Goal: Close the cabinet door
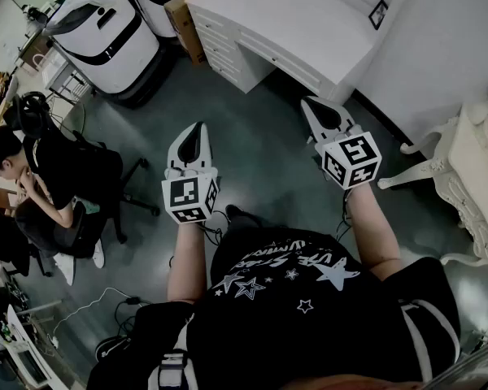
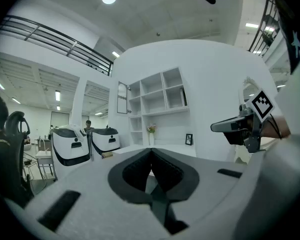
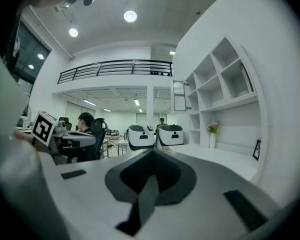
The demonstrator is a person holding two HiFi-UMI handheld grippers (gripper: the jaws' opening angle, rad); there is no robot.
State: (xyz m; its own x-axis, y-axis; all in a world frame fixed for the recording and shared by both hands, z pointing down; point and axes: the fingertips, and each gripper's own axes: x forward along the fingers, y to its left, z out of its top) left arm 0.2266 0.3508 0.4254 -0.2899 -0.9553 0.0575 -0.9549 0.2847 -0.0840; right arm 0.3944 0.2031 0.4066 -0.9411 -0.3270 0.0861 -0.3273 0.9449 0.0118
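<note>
At the far left a seated person [image 1: 41, 177] works beside two white machines [image 1: 106, 31], with cables [image 1: 106, 299] trailing over the floor. The left gripper [image 1: 198, 130] is held level, its jaws pressed together on nothing. Ahead stands a white desk [image 1: 293, 31] with the shelf unit [image 2: 157, 96] above it. The cabinet door [image 2: 122, 98] hangs open at the unit's upper left corner, well apart from both grippers. The right gripper [image 1: 311, 108] is likewise closed and empty. An ornate table [image 1: 472, 169] sits at the right.

The desk lies between the person and the door, so a long reach could knock the picture frame [image 1: 378, 13], and a closed tip could slide off the door's edge or slam it.

The head view cuts the door off entirely. Its hinge, handle and panel are too small to make out.
</note>
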